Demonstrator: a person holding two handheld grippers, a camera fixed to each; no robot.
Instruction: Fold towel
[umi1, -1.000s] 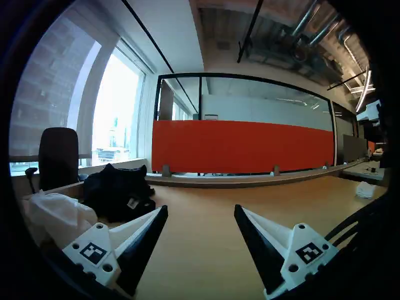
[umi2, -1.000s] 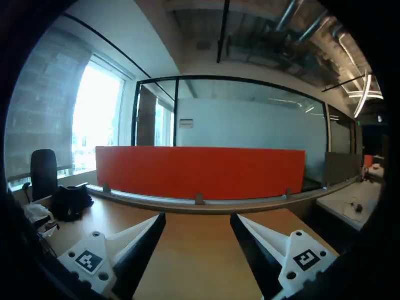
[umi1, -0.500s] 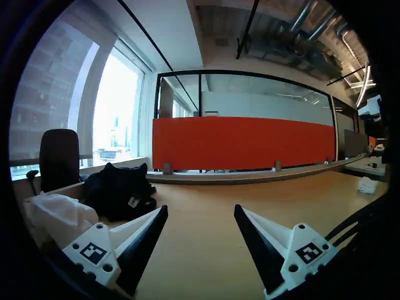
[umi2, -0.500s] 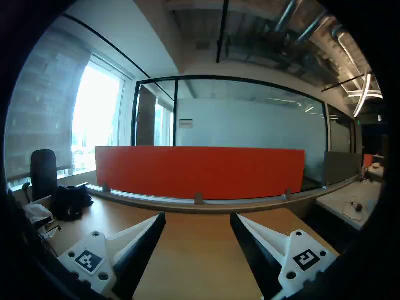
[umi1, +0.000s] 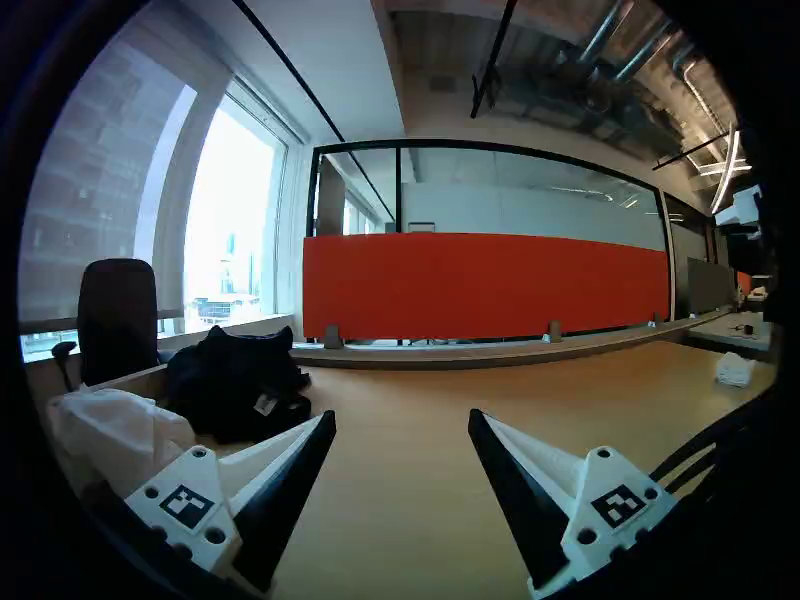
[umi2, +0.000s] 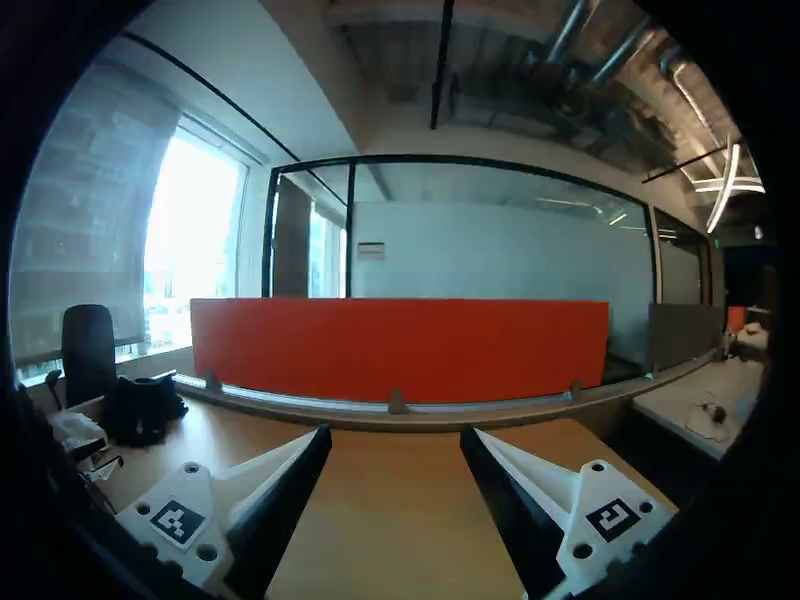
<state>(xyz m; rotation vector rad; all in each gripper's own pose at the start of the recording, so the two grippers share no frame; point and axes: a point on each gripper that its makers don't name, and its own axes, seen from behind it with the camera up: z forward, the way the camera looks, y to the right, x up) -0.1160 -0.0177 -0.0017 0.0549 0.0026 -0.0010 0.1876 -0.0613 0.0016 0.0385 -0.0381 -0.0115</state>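
Observation:
My left gripper (umi1: 401, 414) is open over a wooden desk (umi1: 400, 480), with nothing between its white fingers. A crumpled white bundle (umi1: 115, 430), cloth or plastic, lies just beyond its left finger. A small white folded item (umi1: 735, 368) sits far off at the desk's right. My right gripper (umi2: 395, 429) is also open and holds nothing, above the same desk (umi2: 395, 510). In the right gripper view the white bundle (umi2: 75, 428) shows at the far left.
A black bundle of fabric (umi1: 235, 385) lies on the desk behind the white one, seen too as the black bundle (umi2: 140, 408). An orange partition (umi1: 485, 285) runs along the desk's far edge. A black office chair (umi1: 118, 315) stands by the window.
Both views have shifted only slightly; the right gripper has tipped up a little. Both grippers stay open, and nothing on the desk has moved.

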